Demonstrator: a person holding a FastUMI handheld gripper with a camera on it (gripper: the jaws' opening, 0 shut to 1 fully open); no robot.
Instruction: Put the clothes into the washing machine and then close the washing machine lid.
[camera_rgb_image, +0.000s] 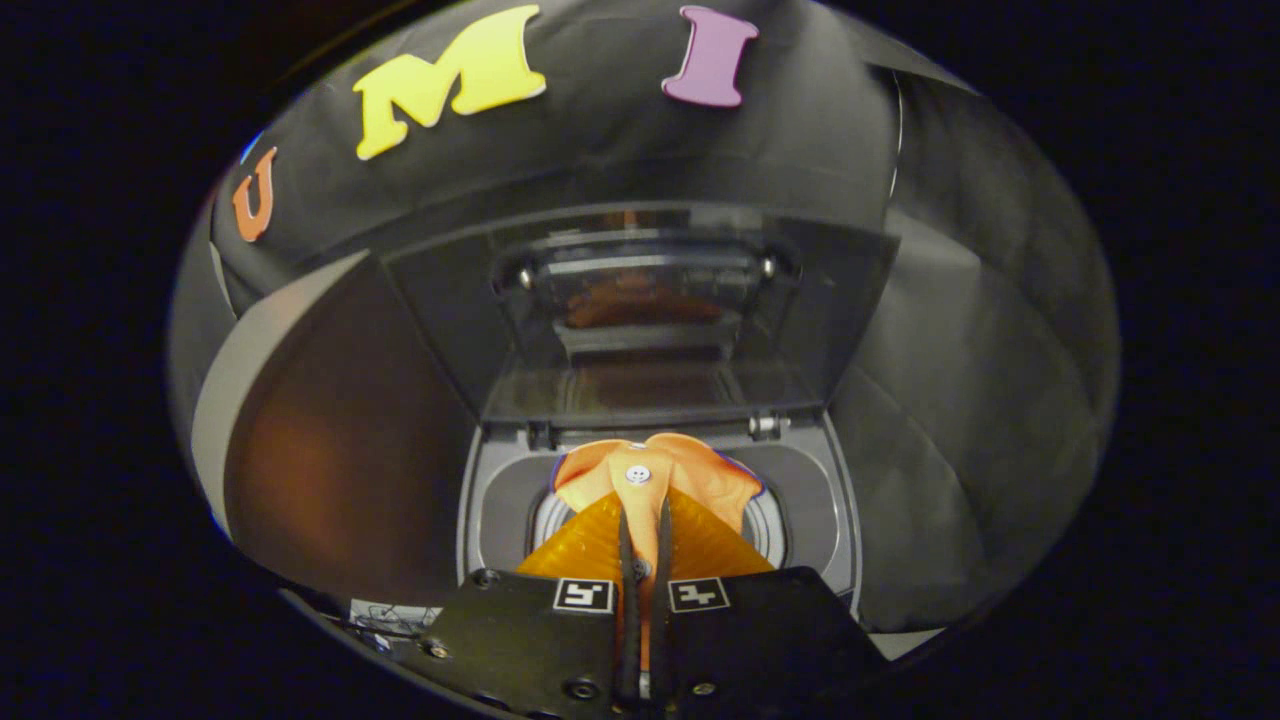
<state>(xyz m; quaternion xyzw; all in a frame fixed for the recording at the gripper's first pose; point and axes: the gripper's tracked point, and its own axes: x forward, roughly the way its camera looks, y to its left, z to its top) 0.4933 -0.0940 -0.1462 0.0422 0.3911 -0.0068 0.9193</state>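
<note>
An orange garment (655, 478) with a white button hangs pinched between my two orange fingers (590, 548). My gripper (643, 520) is shut on it, right above the round drum opening (768, 528) of the grey washing machine (820, 500). The cloth's top bulges out ahead of the fingertips, covering much of the drum. Behind it the machine's transparent lid (640, 310) stands raised upright, hinged at the rear edge, with an orange reflection in it.
A dark brownish panel with a pale edge (340, 440) rises close on the left of the machine. Black cloth walls enclose the back and right side. A small paper (385, 615) lies beside the machine's front left corner.
</note>
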